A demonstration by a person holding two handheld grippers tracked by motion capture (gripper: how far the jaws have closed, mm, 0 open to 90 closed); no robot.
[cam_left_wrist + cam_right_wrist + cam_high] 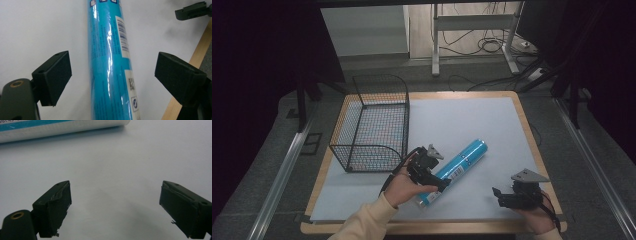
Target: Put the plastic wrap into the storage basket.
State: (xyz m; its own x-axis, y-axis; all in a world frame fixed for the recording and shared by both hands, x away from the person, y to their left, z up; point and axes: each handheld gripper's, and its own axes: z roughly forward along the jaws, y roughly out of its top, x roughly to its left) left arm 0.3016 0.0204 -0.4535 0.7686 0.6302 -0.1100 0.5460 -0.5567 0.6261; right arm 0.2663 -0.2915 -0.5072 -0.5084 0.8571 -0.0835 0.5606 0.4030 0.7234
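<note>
A blue cylindrical tube (455,170) with a white barcode label lies on its side on the white sheet covering the wooden tabletop (530,131). It runs diagonally, its far end pointing away and to the right and its near end toward the person's left hand (401,189). A black wire mesh basket (374,122) stands on the left part of the tabletop, just beside the tube's left flank but apart from it.

The left claw (438,181) sits over the near part of the tube. In the left gripper view its jaws are spread wide, one on each side of the tube (110,62), and neither foam pad (53,76) touches the blue wrapper. The tube passes up the middle of that gap, its barcode strip facing the right-hand jaw.

The right claw (501,196) hovers low near the front right corner of the tabletop, well apart from the tube, held by the right hand (539,218). In the right gripper view its jaws are also spread apart with bare white sheet between them, and the tube's pale end (62,128) lies across the top of that view.
</note>
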